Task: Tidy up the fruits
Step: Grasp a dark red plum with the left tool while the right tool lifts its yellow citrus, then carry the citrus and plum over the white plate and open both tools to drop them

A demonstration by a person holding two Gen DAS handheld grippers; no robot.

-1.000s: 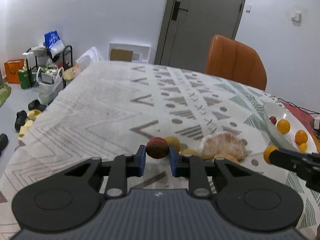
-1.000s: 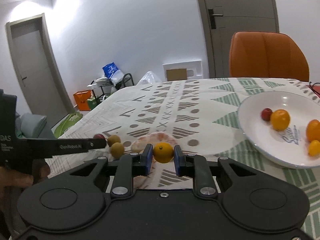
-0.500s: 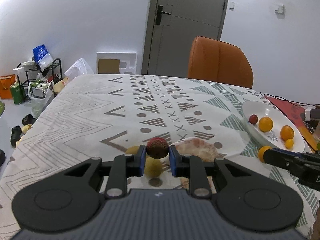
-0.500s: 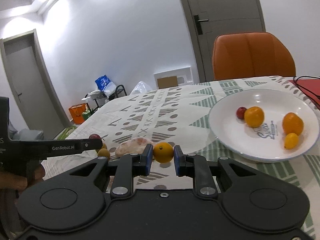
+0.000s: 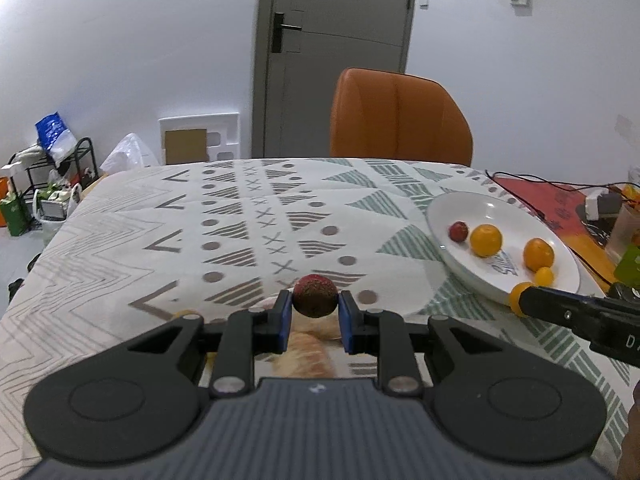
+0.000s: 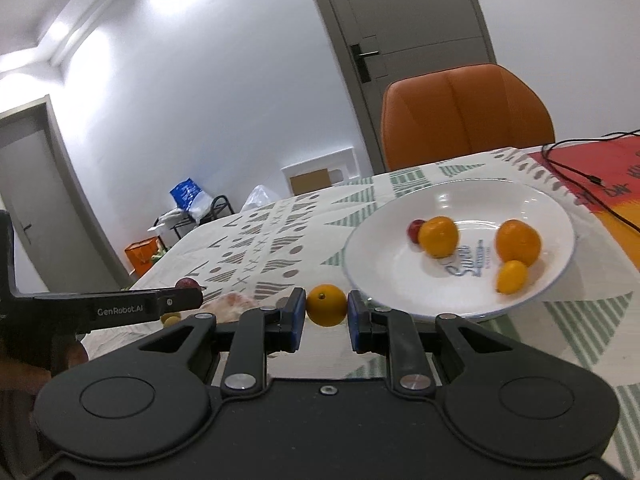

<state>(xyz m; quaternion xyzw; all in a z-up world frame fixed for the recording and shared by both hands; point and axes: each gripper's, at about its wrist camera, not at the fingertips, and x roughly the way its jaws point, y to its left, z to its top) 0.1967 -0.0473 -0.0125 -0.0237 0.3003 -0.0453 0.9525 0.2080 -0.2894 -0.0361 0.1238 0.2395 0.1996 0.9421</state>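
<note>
On the patterned tablecloth (image 5: 120, 232), the white plate (image 6: 560, 216) has been closed on: right gripper (image 6: 327, 312) clenched around a small orange (image 6: 326, 305), left gripper (image 5: 315, 312) around a red fruit (image 5: 315, 295).

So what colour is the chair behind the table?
The chair is orange, seen best in the left wrist view.

my left claw (image 5: 314, 316) holds a lychee (image 5: 315, 295) above the table (image 5: 120, 240), my right claw (image 6: 327, 322) holds an orange (image 6: 326, 305) just before the plate (image 6: 384, 280), a chair (image 5: 400, 116) behind.
</note>
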